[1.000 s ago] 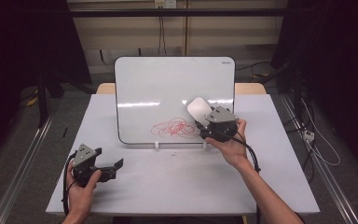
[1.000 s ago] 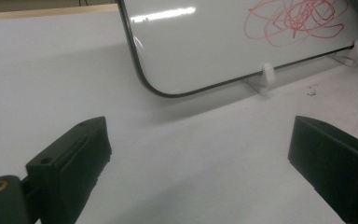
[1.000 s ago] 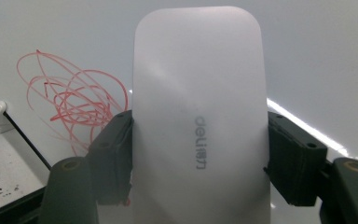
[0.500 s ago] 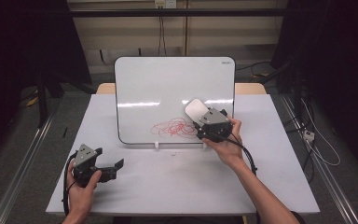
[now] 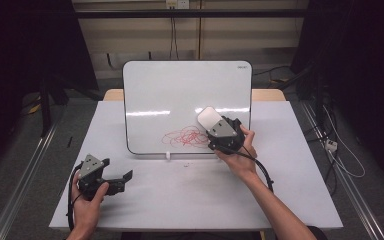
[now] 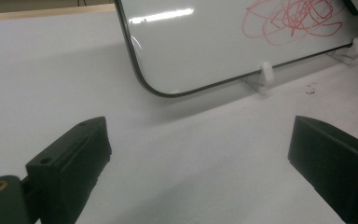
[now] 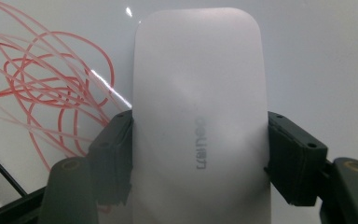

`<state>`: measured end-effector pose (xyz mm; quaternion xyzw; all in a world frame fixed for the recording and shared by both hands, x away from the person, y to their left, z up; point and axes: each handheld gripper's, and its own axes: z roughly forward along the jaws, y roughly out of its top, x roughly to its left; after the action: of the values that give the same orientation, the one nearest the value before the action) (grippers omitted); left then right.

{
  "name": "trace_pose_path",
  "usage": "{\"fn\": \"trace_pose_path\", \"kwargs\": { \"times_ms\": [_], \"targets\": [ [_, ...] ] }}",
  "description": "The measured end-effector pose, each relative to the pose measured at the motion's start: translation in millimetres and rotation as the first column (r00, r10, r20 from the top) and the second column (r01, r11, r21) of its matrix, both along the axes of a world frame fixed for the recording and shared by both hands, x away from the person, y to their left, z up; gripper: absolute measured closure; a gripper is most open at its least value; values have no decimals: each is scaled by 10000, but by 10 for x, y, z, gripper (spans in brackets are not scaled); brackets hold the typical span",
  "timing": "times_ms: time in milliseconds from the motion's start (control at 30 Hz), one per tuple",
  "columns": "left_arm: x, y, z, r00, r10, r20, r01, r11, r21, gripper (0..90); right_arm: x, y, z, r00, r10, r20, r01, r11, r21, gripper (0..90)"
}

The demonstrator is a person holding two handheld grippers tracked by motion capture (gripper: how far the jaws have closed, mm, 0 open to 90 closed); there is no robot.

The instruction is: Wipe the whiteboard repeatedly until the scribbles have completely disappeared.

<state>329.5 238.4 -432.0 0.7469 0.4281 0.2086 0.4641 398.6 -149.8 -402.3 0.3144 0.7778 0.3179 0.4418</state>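
high view: right tool (image 5: pixel 211 124) clamped on the eraser (image 5: pixel 208 119) at frame centre, against the whiteboard (image 5: pixel 180 95), scribble (image 5: pixel 187 136) just lower left. left tool (image 5: pixel 121 180) wide open, lower left on the table (image 5: pixel 300 195).
left gripper view: scribble (image 6: pixel 293 21) upper right.
right gripper view: eraser (image 7: pixel 199 116) long axis vertical, scribble (image 7: pixel 51 88) at left.

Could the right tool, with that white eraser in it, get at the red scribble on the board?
Probably yes: the right tool grips the eraser just beside the red scribble on the whiteboard, with nothing between them.
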Motion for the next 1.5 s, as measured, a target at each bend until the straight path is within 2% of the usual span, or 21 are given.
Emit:
{"fn": "trace_pose_path", "kwargs": {
  "times_ms": [767, 1367, 1500],
  "targets": [
    [5, -31, 0, 10000, -19, 16, 18, 10000, 49, 53, -61, 235, -113, 9998, 129, 126, -129, 9999, -4, 315],
    [3, -41, -1, 10000, -55, 11, 55, 9999, 155, 53, -101, 444, -195, 9979, 636, 113, -632, 9976, -274, 316],
    [2, -36, -1, 10000, -42, 7, 42, 9999, 159, 53, -137, 548, -250, 9945, 1049, -33, -1049, 9931, -524, 315]
  ]
}}
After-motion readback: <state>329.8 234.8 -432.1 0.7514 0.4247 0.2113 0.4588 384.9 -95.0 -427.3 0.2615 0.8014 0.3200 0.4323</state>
